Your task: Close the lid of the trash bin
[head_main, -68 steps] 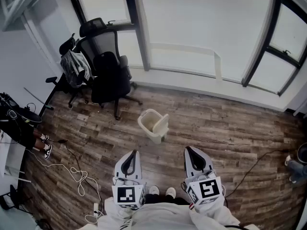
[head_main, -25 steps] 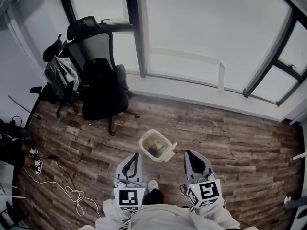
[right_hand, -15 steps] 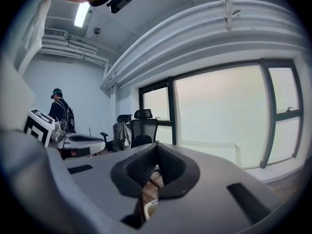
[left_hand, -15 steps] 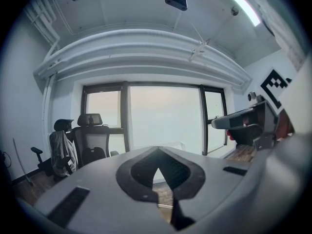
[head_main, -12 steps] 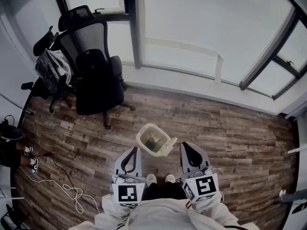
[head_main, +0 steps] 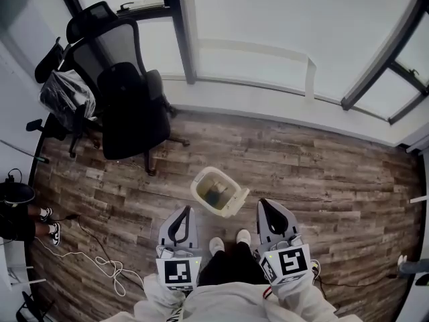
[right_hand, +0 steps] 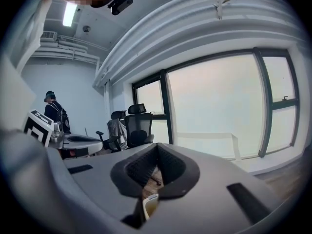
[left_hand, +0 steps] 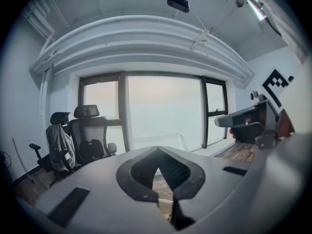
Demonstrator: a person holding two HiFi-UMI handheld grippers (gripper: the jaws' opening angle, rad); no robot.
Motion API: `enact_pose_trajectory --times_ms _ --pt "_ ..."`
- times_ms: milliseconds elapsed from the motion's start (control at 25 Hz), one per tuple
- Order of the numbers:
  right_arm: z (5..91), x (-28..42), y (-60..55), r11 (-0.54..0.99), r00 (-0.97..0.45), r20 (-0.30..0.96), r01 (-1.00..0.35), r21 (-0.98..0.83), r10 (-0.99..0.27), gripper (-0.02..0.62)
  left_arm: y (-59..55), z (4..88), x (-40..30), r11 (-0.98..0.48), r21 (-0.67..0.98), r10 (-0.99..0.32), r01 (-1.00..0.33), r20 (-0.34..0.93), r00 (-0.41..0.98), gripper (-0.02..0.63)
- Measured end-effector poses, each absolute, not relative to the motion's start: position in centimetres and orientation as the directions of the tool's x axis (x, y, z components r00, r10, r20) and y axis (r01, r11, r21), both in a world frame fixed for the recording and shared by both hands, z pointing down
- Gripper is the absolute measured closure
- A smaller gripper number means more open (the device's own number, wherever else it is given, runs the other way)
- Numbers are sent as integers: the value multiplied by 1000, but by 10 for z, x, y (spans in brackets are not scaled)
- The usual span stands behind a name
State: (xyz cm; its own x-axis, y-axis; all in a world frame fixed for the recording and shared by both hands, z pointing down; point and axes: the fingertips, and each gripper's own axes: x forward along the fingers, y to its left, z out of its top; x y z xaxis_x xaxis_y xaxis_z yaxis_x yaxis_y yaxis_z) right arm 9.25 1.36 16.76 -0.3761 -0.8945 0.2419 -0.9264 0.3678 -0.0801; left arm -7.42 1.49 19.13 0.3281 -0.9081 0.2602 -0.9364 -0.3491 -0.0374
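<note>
A cream trash bin [head_main: 213, 188] stands on the wood floor just ahead of my feet. Its lid [head_main: 236, 203] is swung open and hangs off the bin's right side, and something dark lies inside. My left gripper [head_main: 184, 210] is held low to the bin's near left, jaws together and holding nothing. My right gripper [head_main: 263, 204] sits to the near right of the lid, also shut and holding nothing. In the right gripper view, a bit of the bin's cream rim [right_hand: 150, 204] shows under the shut gripper [right_hand: 157, 146]. The left gripper [left_hand: 157, 150] points toward the window.
Black office chairs [head_main: 127, 102] stand at the back left, one draped with a bag [head_main: 59, 92]. A white cable [head_main: 100, 265] snakes over the floor at left. Another person's shoes [head_main: 47, 215] are at the far left edge. A window wall [head_main: 268, 39] runs behind the bin.
I have walked toward the bin: it has gone from the middle of the floor to just ahead of my feet, between the two grippers. Both grippers stayed shut.
</note>
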Motion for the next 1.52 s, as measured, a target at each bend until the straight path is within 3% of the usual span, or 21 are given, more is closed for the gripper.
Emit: enact_pose_trajectory --times_ms 440,920,1520 --pt "257 138 -20 339 -366 330 -931 -137 -870 572 -25 265 -35 -333 -33 -900 -943 310 307 601" --pt "411 136 -36 348 -391 463 -920 -179 -795 572 -50 407 -41 -290 -5 -870 -957 418 261 601" --pt "556 140 -51 330 -384 534 -923 -199 -753 572 -65 556 -38 -298 12 -826 -954 498 264 601"
